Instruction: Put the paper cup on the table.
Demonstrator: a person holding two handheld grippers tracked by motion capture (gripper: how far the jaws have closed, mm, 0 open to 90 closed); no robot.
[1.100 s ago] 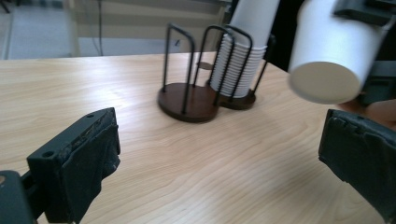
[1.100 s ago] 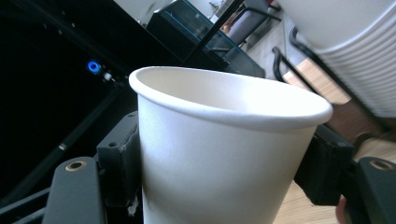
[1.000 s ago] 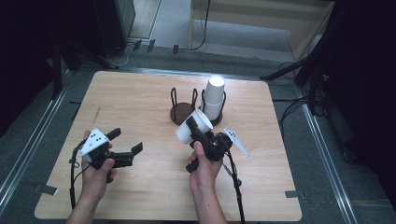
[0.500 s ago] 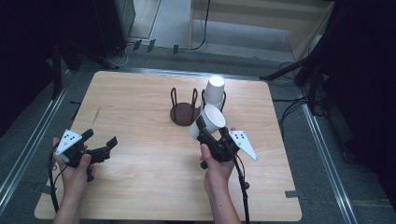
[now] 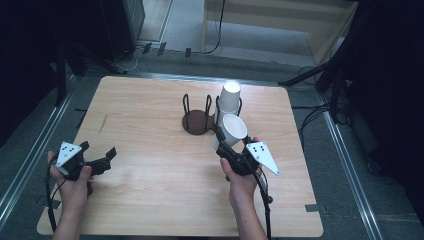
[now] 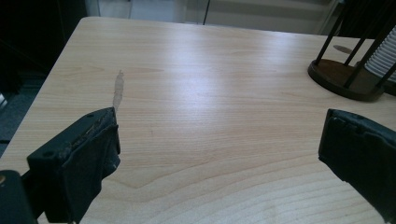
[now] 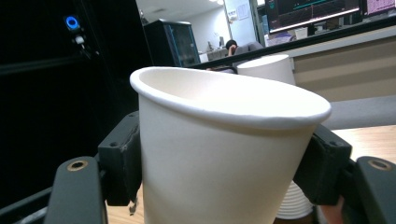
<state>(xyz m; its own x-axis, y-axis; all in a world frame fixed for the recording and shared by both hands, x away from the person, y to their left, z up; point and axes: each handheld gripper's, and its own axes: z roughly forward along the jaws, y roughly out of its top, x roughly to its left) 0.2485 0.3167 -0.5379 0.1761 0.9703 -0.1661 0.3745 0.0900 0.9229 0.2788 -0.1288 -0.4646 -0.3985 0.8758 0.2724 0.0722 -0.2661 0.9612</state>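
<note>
done: right gripper (image 5: 226,142) is pinching one paper cup (image 5: 231,131), lifted at frame centre | left gripper (image 5: 98,160) is idling spread, lower left | left: setting cup down; stack (image 5: 229,101) is waiting in holder (image 5: 199,120)

cup (image 5: 233,130) before stack (image 5: 229,101), rack (image 5: 197,120) left

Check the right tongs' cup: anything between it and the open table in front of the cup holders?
Nothing visible. The right tongs are shut on the paper cup, mouth up, just in front of the cup stack. The empty holder and the stack sit behind and beside it; the table nearer the person is bare wood.
</note>
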